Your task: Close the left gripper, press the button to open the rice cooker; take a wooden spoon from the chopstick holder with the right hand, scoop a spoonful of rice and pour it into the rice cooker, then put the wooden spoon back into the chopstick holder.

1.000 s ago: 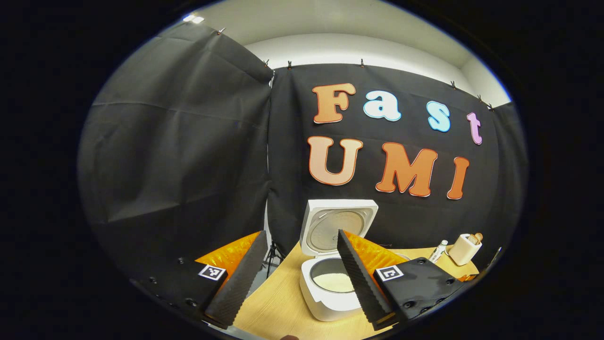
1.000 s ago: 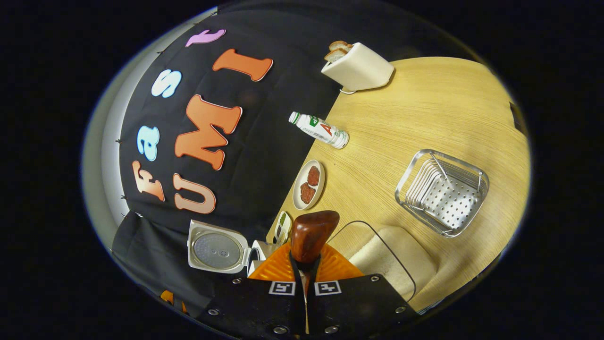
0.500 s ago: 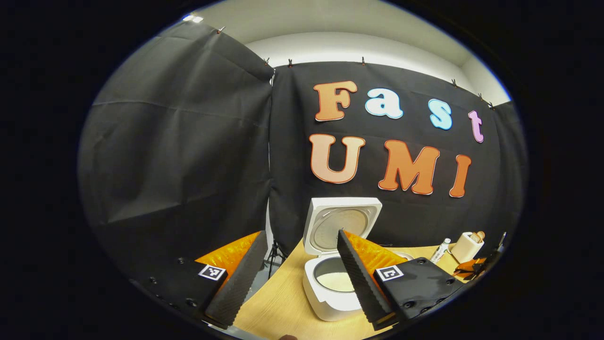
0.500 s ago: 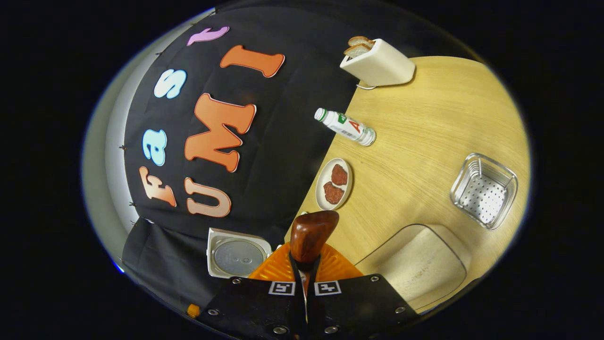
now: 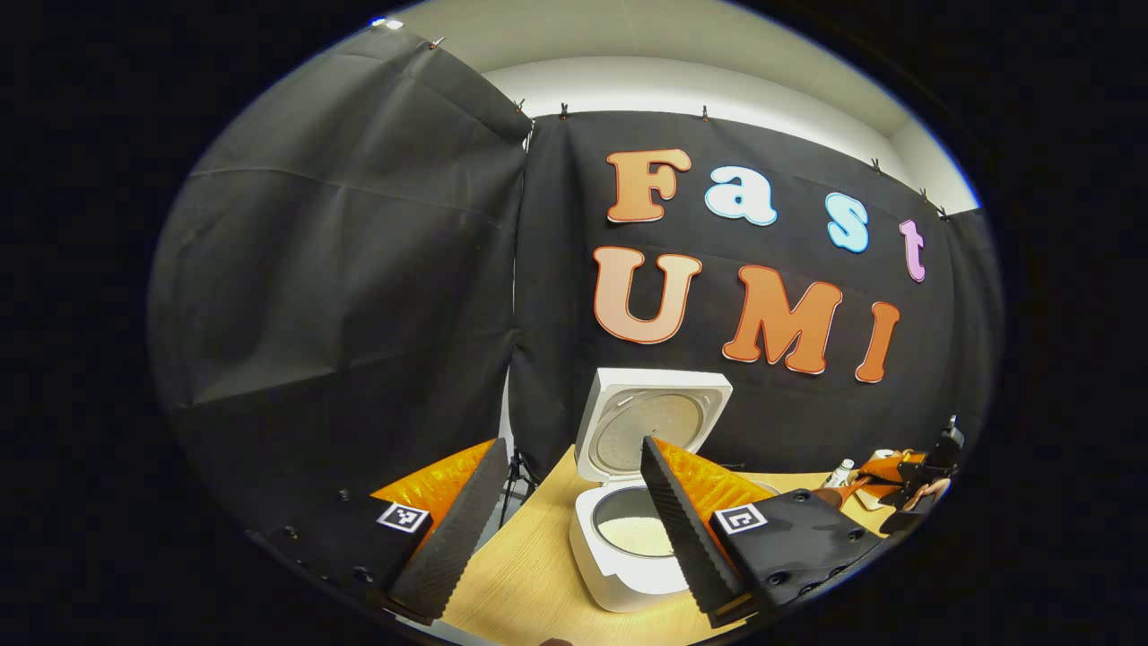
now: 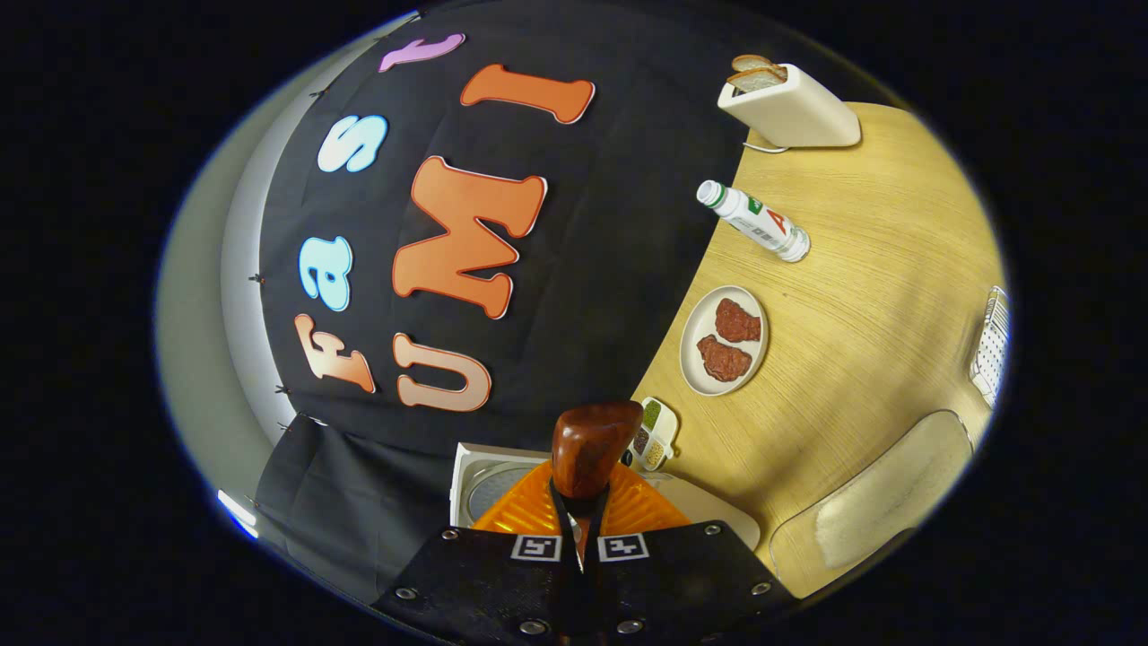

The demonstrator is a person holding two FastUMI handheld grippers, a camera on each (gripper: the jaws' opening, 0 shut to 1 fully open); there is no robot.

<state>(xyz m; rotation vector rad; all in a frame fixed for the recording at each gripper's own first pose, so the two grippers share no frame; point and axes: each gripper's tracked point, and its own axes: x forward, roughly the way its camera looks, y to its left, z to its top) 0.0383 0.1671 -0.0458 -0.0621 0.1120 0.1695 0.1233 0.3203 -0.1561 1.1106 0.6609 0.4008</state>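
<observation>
1. Leftmost in the left gripper view, the left gripper (image 5: 565, 529) hangs above the table's (image 5: 529, 583) left edge, its two fingers spread wide apart with nothing between them.
2. Just beyond, the rice cooker (image 5: 628, 556) stands near the table's back left corner, its lid (image 5: 650, 422) raised upright against the booth wall and white rice (image 5: 637, 536) showing in the pot; bare wood lies in front of it.
3. Farther right in that view, the right gripper (image 5: 906, 471) appears small near the table's right edge, carrying the wooden spoon.
4. Seen from the right gripper view, the right gripper (image 6: 581, 502) is pinched tight on the handle of the wooden spoon (image 6: 587, 449), whose bowl juts forward beside the cooker's lid (image 6: 489, 480).
5. Along the table's back edge sit a small divided dish (image 6: 653, 435), a plate (image 6: 723, 341) with two dark patties, a bottle (image 6: 753, 221) whose label is too small to read, and a toaster (image 6: 794, 112) holding bread.
6. Open tabletop runs toward the front edge, where a clear rice container (image 6: 874, 502) lies, with a metal rack (image 6: 989, 345) at the right edge.
</observation>
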